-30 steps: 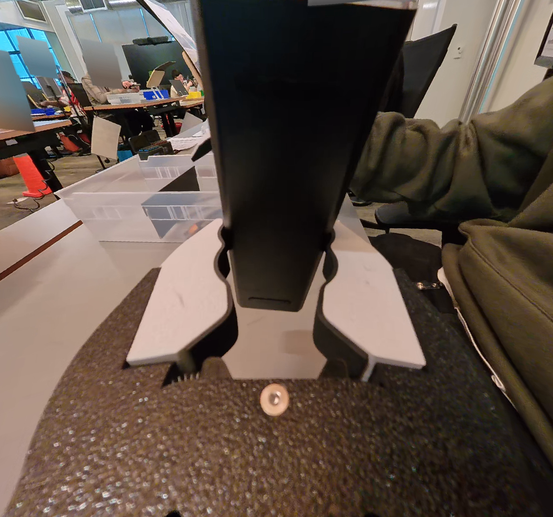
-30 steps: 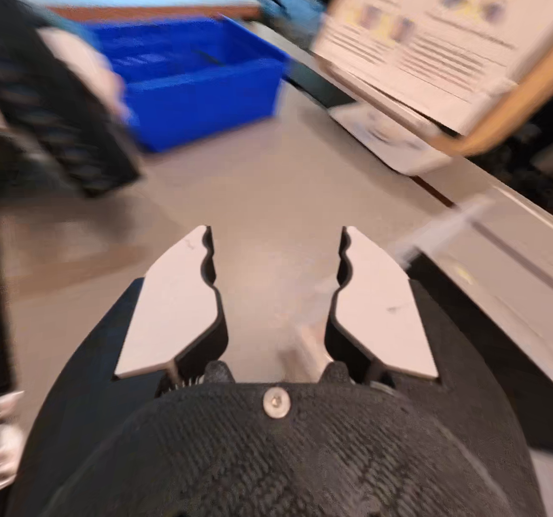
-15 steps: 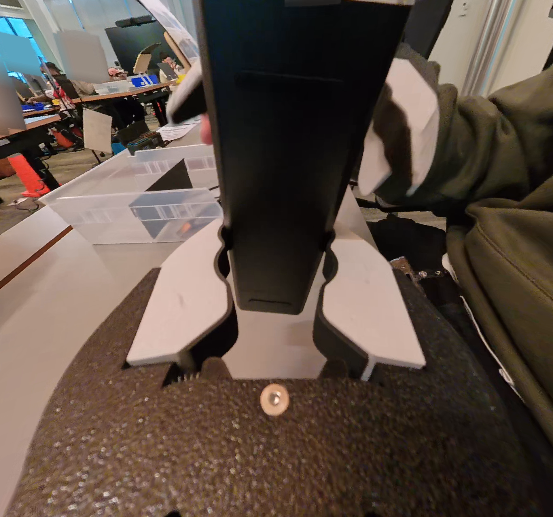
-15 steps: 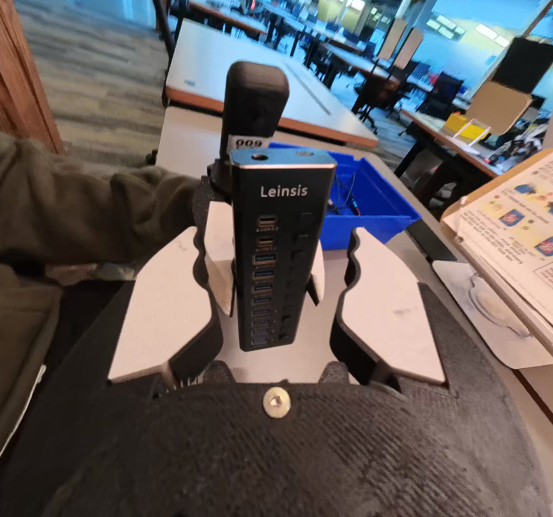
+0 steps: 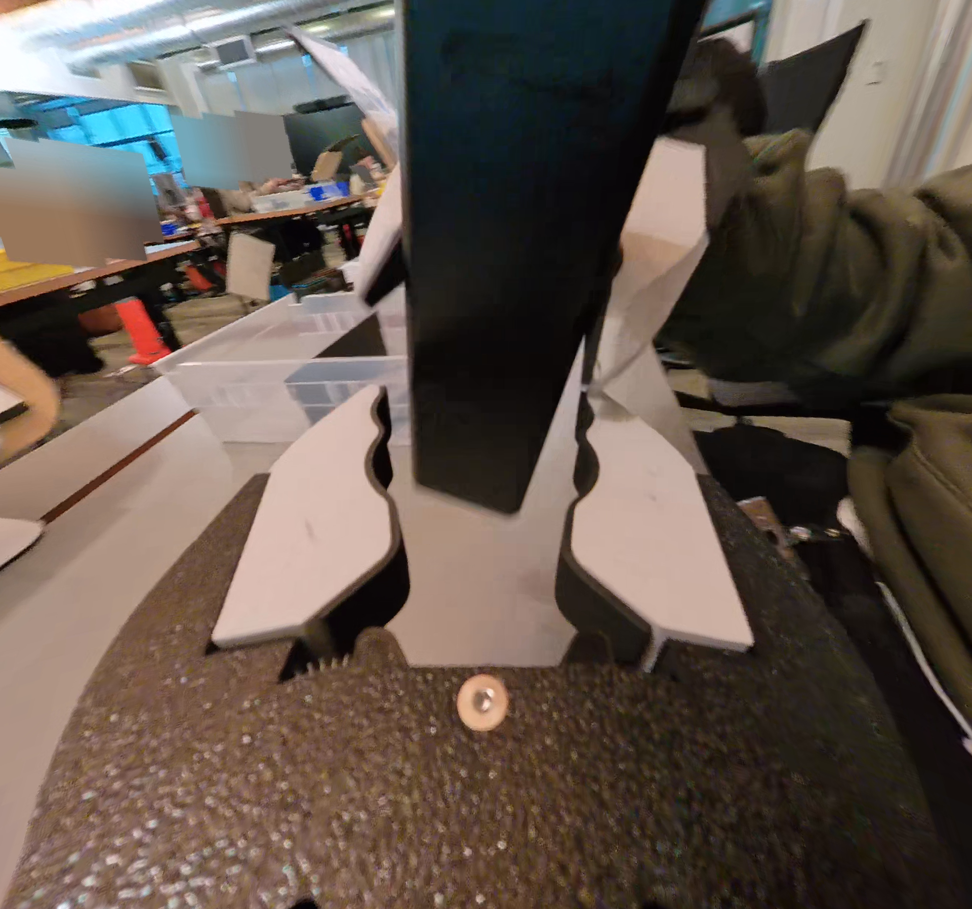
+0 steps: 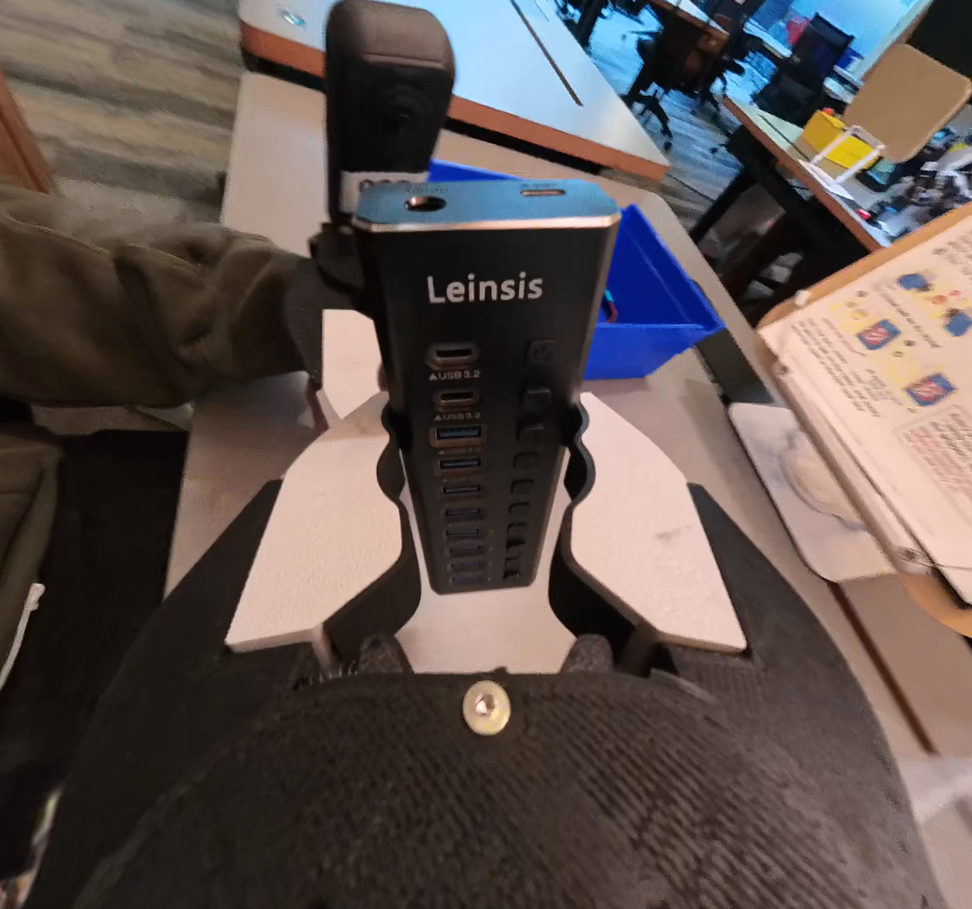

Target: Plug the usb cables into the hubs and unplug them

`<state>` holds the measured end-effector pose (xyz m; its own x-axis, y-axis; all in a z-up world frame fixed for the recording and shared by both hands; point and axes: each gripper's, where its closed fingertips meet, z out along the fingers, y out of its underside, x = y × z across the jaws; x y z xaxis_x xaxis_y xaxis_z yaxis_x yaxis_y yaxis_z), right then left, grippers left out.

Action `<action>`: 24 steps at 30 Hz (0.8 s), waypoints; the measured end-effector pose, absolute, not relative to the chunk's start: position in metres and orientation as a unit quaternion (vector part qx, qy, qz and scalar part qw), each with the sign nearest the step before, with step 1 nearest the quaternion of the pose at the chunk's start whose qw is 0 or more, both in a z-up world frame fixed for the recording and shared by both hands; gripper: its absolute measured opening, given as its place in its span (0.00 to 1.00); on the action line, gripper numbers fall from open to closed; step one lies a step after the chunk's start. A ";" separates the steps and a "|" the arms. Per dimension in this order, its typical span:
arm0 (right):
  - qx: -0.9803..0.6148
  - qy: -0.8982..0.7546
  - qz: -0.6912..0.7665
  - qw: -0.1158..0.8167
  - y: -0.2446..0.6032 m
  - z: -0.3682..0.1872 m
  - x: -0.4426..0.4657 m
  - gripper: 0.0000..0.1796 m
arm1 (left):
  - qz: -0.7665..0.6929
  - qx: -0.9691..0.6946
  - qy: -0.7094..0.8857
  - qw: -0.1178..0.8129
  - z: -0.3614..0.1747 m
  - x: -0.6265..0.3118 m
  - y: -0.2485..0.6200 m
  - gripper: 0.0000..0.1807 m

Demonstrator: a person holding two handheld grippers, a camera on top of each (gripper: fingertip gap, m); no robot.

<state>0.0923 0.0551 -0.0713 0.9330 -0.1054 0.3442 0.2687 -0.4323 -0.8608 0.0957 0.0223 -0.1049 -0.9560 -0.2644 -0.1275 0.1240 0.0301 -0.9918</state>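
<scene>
A black USB hub (image 6: pixel 489 347) with a column of ports stands upright over the table. My right gripper (image 6: pixel 484 410) is shut on its two sides, about halfway up. In the left wrist view I see the hub's plain back (image 5: pixel 526 200). My left gripper (image 5: pixel 481 410) is open, with a narrow gap between each finger and the hub's lower end. The right gripper's fingers (image 5: pixel 668 231) show behind the hub there. The left gripper's camera body (image 6: pixel 389 95) rises behind the hub in the right wrist view. No USB cable is in view.
A blue bin (image 6: pixel 657 316) sits behind the hub. A printed sheet on a wooden stand (image 6: pixel 868 384) is at the right. A clear plastic bin (image 5: pixel 263 389) stands on the grey table (image 5: pixel 131 515). An olive sleeve (image 5: pixel 815 279) reaches in from the right. The grippers are tip to tip, or close to it.
The right gripper swung round to face the hub, moved in and shut on its sides. The left gripper, shut on the hub before, now shows gaps beside it. The hub has tilted slightly.
</scene>
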 end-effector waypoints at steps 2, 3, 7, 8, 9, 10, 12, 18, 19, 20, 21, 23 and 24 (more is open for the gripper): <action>-0.828 -0.040 -0.208 0.519 0.043 -0.057 0.109 0.34 | -0.684 -0.077 0.707 0.160 -0.108 0.107 0.029 0.39; -0.833 -0.033 -0.228 0.503 0.034 -0.051 0.119 0.34 | -0.684 -0.082 0.706 0.162 -0.109 0.109 0.032 0.39; -0.856 -0.009 -0.328 0.399 -0.018 -0.028 0.180 0.34 | -0.682 -0.096 0.707 0.163 -0.112 0.114 0.039 0.35; -0.863 -0.005 -0.341 0.374 -0.033 -0.024 0.197 0.34 | -0.682 -0.098 0.706 0.164 -0.113 0.115 0.040 0.35; -0.871 0.001 -0.351 0.343 -0.049 -0.022 0.216 0.34 | -0.683 -0.100 0.704 0.164 -0.113 0.115 0.041 0.34; -0.885 0.009 -0.357 0.300 -0.067 -0.024 0.235 0.34 | -0.685 -0.100 0.704 0.161 -0.113 0.115 0.042 0.33; -0.902 0.012 -0.372 0.221 -0.103 -0.029 0.272 0.34 | -0.685 -0.104 0.704 0.158 -0.114 0.116 0.044 0.32; -0.947 0.035 -0.312 0.072 -0.171 -0.066 0.346 0.34 | -0.695 -0.106 0.697 0.143 -0.112 0.117 0.048 0.29; -0.952 0.039 -0.300 0.050 -0.179 -0.076 0.356 0.34 | -0.695 -0.106 0.697 0.143 -0.112 0.117 0.049 0.28; -0.957 0.042 -0.286 0.034 -0.184 -0.086 0.364 0.34 | -0.693 -0.106 0.699 0.141 -0.113 0.117 0.049 0.28; -0.960 0.043 -0.274 0.023 -0.188 -0.095 0.372 0.34 | -0.693 -0.106 0.699 0.139 -0.113 0.117 0.049 0.28; -0.968 0.050 -0.247 0.000 -0.194 -0.116 0.384 0.34 | -0.695 -0.106 0.698 0.138 -0.112 0.117 0.050 0.28; -0.971 0.051 -0.233 -0.010 -0.196 -0.126 0.388 0.34 | -0.696 -0.105 0.697 0.135 -0.112 0.117 0.050 0.27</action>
<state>0.3882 -0.1964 -0.1264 0.8866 -0.0945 0.4527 -0.1034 -0.9946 -0.0052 0.1165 0.0502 -0.1120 -0.9414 -0.3345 -0.0433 0.0429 0.0086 -0.9990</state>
